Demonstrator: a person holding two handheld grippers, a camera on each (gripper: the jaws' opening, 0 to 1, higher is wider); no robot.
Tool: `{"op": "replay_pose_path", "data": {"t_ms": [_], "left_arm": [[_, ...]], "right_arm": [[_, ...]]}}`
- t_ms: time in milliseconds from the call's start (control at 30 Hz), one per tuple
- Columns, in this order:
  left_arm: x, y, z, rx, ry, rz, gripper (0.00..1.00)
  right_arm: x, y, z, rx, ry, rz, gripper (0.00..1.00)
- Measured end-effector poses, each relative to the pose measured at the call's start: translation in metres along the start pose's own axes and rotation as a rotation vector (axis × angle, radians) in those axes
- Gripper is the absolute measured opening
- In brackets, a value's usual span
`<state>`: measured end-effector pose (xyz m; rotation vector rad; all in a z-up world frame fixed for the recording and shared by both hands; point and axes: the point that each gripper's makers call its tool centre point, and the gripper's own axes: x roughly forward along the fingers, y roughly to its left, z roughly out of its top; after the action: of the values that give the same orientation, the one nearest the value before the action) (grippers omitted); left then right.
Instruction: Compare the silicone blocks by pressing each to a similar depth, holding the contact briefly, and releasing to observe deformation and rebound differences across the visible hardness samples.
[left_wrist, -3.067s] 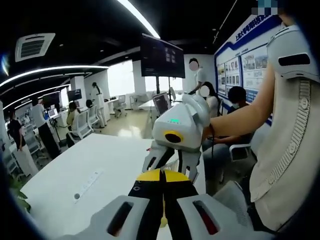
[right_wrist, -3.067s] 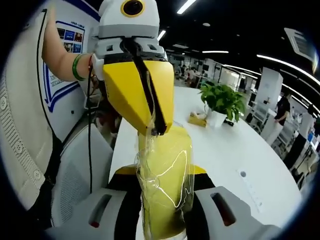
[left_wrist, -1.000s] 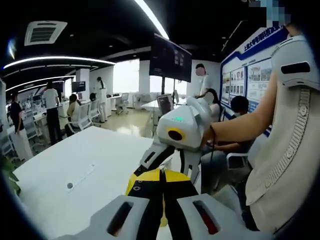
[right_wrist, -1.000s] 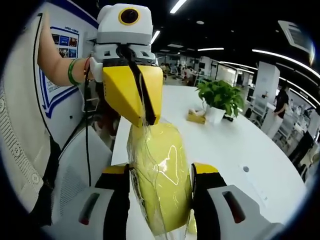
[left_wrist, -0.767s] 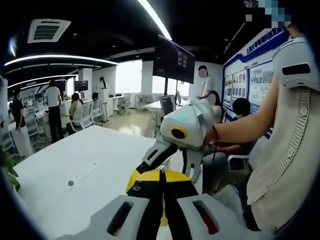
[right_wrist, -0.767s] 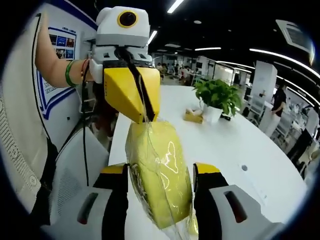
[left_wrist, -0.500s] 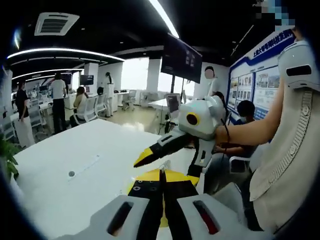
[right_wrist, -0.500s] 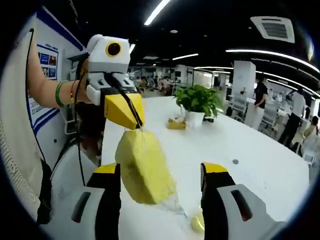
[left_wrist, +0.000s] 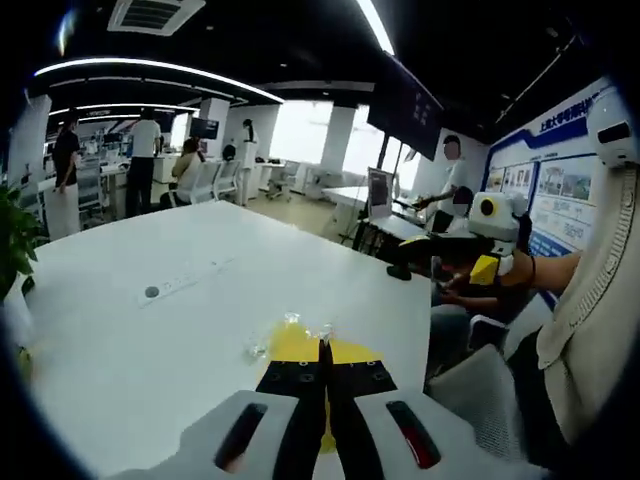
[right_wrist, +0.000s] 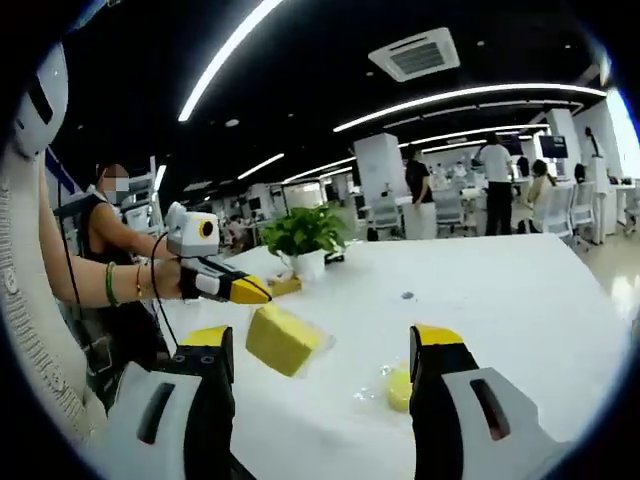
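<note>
My left gripper (left_wrist: 322, 352) is shut, pinching the clear plastic wrap (left_wrist: 290, 326) of a yellow silicone block (left_wrist: 296, 346) that shows just past its tips. In the right gripper view the left gripper (right_wrist: 222, 284) comes in from the left, and the same yellow block (right_wrist: 283, 340) hangs tilted from its tip, close above the white table (right_wrist: 520, 300). My right gripper (right_wrist: 322, 342) is open, its jaws set wide and apart from the block. A second, smaller yellow piece (right_wrist: 400, 386) in clear wrap lies on the table near the right jaw. The right gripper (left_wrist: 490, 232) shows far right.
A potted plant (right_wrist: 305, 234) and a small yellow item (right_wrist: 285, 285) stand at the table's far end. A socket strip (left_wrist: 185, 284) sits in the table (left_wrist: 130, 350). People sit on the right (left_wrist: 450, 200). Others stand among chairs and desks behind (left_wrist: 145, 160).
The right gripper opened off the yellow block and drew well back to the side. The left gripper kept its pinch on the wrap, and the block now hangs lower over the table.
</note>
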<state>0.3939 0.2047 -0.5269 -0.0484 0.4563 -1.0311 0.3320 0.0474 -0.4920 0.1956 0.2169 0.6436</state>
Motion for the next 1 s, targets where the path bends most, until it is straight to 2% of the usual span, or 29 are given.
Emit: {"op": "replay_pose_path", "data": {"t_ms": [100, 133, 200, 233, 333, 467, 600, 633, 767, 900, 1000], "left_arm": [[0.007, 0.014, -0.012, -0.034, 0.004, 0.009, 0.00], [0.009, 0.021, -0.018, -0.045, 0.007, 0.012, 0.00], [0.013, 0.029, -0.026, -0.076, 0.015, 0.013, 0.00], [0.014, 0.033, -0.029, -0.079, 0.017, 0.019, 0.00], [0.019, 0.039, -0.040, -0.097, 0.034, 0.018, 0.00], [0.024, 0.046, -0.051, -0.137, 0.045, 0.004, 0.00], [0.026, 0.058, -0.060, -0.149, 0.065, 0.005, 0.00], [0.024, 0.061, -0.057, -0.166, 0.041, 0.001, 0.00], [0.022, 0.080, -0.056, -0.172, 0.043, 0.030, 0.00], [0.020, 0.102, -0.058, -0.174, 0.053, 0.060, 0.00], [0.022, 0.116, -0.061, -0.192, 0.052, 0.071, 0.00]], "right_arm": [[-0.011, -0.005, -0.005, -0.006, 0.005, -0.050, 0.70], [-0.015, -0.009, -0.005, 0.021, -0.004, -0.081, 0.70], [-0.019, -0.010, -0.004, 0.087, -0.026, -0.088, 0.70], [-0.022, -0.012, -0.004, 0.093, -0.028, -0.101, 0.69], [-0.024, -0.017, -0.008, 0.063, 0.001, -0.122, 0.67], [-0.025, -0.023, -0.008, 0.095, 0.003, -0.135, 0.67], [-0.021, -0.023, -0.010, 0.086, 0.020, -0.151, 0.66], [-0.021, -0.023, -0.011, 0.087, 0.027, -0.152, 0.66], [-0.018, -0.022, -0.011, 0.097, 0.027, -0.157, 0.66], [-0.014, -0.019, -0.022, 0.113, 0.058, -0.149, 0.66], [-0.014, -0.017, -0.021, 0.125, 0.046, -0.148, 0.65]]}}
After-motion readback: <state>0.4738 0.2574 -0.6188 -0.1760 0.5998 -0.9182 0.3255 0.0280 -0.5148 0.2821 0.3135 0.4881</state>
